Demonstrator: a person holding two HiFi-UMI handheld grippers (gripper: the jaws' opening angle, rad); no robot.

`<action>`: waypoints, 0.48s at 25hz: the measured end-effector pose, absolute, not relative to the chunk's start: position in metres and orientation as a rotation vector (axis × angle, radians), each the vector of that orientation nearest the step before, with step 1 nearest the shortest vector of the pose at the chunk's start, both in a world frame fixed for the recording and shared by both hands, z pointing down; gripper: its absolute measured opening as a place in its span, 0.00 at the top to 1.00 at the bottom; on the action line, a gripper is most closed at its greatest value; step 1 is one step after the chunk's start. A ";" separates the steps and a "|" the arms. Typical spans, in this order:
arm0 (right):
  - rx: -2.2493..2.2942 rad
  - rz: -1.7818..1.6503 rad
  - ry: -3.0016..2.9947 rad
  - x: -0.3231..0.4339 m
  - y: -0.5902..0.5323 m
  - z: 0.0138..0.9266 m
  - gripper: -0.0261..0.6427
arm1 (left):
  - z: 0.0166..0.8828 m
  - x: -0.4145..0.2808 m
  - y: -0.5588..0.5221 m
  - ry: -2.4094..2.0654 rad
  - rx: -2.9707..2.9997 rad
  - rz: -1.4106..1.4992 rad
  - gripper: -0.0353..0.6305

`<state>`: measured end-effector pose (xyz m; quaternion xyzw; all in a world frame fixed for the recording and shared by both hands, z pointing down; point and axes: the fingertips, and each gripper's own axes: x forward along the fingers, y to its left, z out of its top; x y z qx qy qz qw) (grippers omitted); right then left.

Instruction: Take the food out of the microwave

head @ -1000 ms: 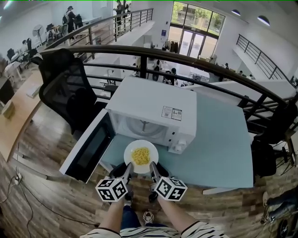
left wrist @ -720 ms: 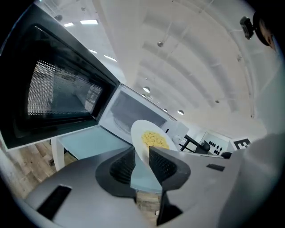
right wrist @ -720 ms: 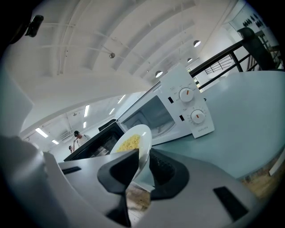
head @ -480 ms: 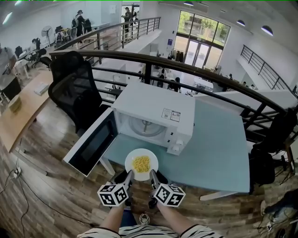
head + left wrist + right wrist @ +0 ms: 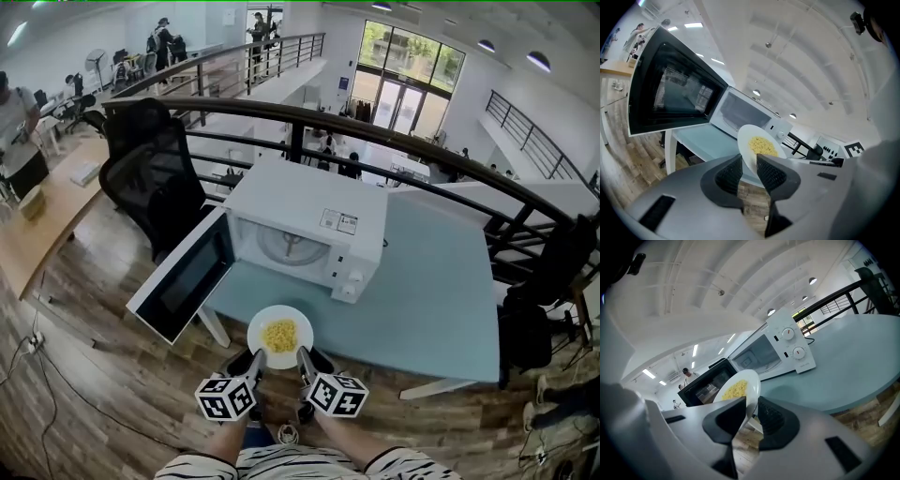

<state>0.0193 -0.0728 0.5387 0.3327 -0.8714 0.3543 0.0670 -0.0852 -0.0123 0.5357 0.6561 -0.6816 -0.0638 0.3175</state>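
The left gripper (image 5: 256, 356) and the right gripper (image 5: 301, 355) hold the white plate (image 5: 301, 327) side by side at its near rim, each clamped on the thin edge with the rim pinched between its ribbed pads. Two holds on one side look meant to keep the plate level so nothing slides off. The plate is outside the microwave (image 5: 309, 220), clear of its empty cavity and over the near edge of the pale blue table (image 5: 431, 300); whether it rests on the tabletop or hangs just above it I cannot tell. The door (image 5: 183, 279) stands swung wide to the left, leaving the way out free. The yellow food (image 5: 280, 334) is a small loose heap of little pieces in the plate's middle, corn or small pasta by the look, with a broad bare white border around it
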 end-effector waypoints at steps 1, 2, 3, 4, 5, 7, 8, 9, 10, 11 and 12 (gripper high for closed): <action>0.996 1.066 -2.624 0.020 -0.070 0.540 0.83 | 0.538 -0.084 -0.010 -1.795 1.722 -0.165 0.78; 0.989 1.064 -2.622 0.021 -0.068 0.542 0.83 | 0.539 -0.083 -0.007 -1.797 1.718 -0.161 0.78; 0.985 1.065 -2.618 0.022 -0.066 0.544 0.83 | 0.541 -0.082 -0.004 -1.797 1.713 -0.156 0.78; 0.983 1.068 -2.613 0.023 -0.064 0.546 0.83 | 0.543 -0.081 -0.002 -1.798 1.709 -0.152 0.79; 0.982 1.073 -2.608 0.024 -0.062 0.549 0.83 | 0.545 -0.080 0.000 -1.797 1.706 -0.148 0.79; 0.982 1.083 -2.598 0.025 -0.060 0.553 0.83 | 0.547 -0.079 0.002 -1.797 1.702 -0.140 0.79; 0.980 1.089 -2.592 0.026 -0.058 0.555 0.83 | 0.548 -0.078 0.004 -1.797 1.700 -0.135 0.79; 0.979 1.098 -2.585 0.027 -0.056 0.557 0.83 | 0.548 -0.077 0.006 -1.798 1.699 -0.129 0.79; 0.976 1.108 -2.577 0.028 -0.054 0.559 0.83 | 0.549 -0.076 0.008 -1.797 1.696 -0.125 0.80; 0.975 1.117 -2.571 0.029 -0.052 0.561 0.83 | 0.550 -0.076 0.010 -1.797 1.692 -0.124 0.80; 0.974 1.122 -2.568 0.029 -0.051 0.562 0.83 | 0.551 -0.075 0.012 -1.797 1.687 -0.126 0.80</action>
